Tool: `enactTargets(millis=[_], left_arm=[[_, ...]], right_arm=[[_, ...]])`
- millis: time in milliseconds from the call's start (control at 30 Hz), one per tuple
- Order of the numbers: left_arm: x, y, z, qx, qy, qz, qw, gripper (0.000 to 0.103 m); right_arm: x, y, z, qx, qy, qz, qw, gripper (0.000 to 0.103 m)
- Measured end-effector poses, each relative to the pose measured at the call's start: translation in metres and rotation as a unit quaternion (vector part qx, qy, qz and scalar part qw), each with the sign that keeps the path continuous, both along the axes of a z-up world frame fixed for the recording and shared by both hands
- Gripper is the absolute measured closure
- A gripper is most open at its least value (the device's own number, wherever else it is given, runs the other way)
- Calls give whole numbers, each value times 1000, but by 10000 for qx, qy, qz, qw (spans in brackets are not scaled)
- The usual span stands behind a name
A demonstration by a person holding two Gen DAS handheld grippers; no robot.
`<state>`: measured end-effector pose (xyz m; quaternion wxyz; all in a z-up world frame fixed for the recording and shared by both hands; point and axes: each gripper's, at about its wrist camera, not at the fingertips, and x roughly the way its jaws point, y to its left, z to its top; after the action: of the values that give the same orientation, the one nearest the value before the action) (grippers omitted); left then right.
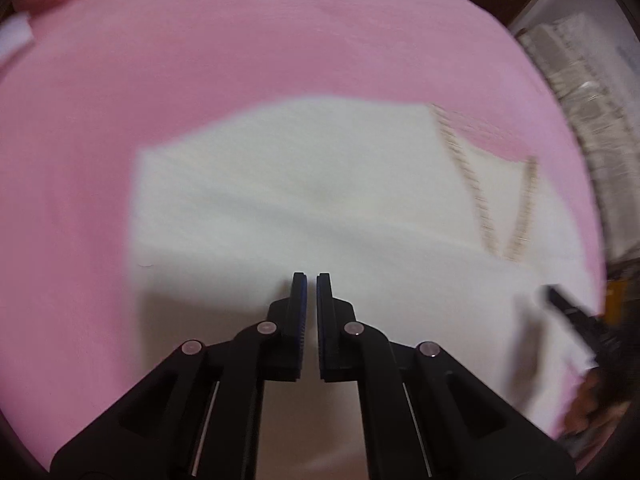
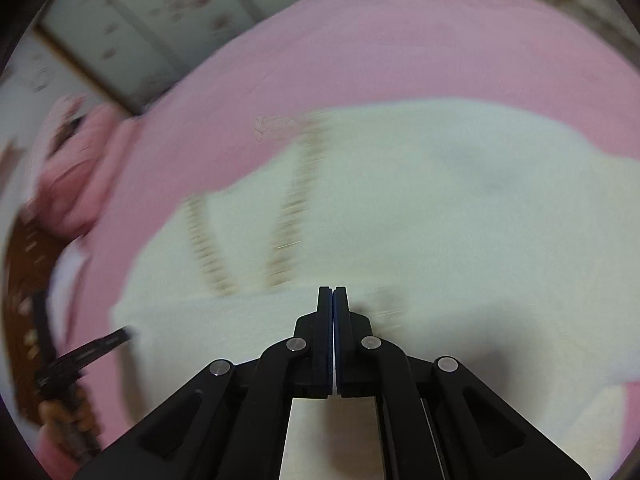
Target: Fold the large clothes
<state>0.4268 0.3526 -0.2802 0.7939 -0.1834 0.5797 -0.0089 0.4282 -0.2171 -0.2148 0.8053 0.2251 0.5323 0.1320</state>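
A white garment (image 1: 304, 208) with a V-shaped neckline edged in tan ribbing (image 1: 492, 208) lies spread on a pink sheet (image 1: 240, 48), directly ahead of and beneath both grippers. From the left gripper (image 1: 311, 280) the cloth fills the space in front, the neckline up and to its right. The pads stand with only a narrow slit between them, and nothing shows in that slit, though whether the tips catch any cloth cannot be told. The right gripper (image 2: 333, 292) has its fingers pressed together with a thin pale line between them (possibly fabric, too blurred to say); the ribbed neckline (image 2: 248, 236) sits ahead to its left. Each gripper appears at the edge of the other's view, low on the garment's border. Beyond the sheet, to the right gripper's far left, is a floral-patterned panel (image 2: 132, 20)
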Motion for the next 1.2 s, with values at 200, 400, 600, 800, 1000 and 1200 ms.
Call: enactTargets(millis=[200,400,600,800,1000,1200], left_arm=[[-4,-9,-15,55,239,181,9995,102],[-34,58,-14,1579,465,477,9852,102],[-69,67,7,1217,264,797,9890,102],[-96,16,7,1,232,360,9991,102],[-114,19,-1,670,344,140,9971,102],[-135,91,4,1164,303,414,9919,102]], right_arm=[[0,109,-32,-412,296,1599,9858,103],[-11,21,-32,-858,243,584,9943,103],[-34,-25,-8,-1552,259,-403,9867,103],[-30,117,-21,250,215,718,9969,103],[-35,173,-67,240,521,1072,9926,103],[-21,65,-77,-503,585,-465,9959,103]])
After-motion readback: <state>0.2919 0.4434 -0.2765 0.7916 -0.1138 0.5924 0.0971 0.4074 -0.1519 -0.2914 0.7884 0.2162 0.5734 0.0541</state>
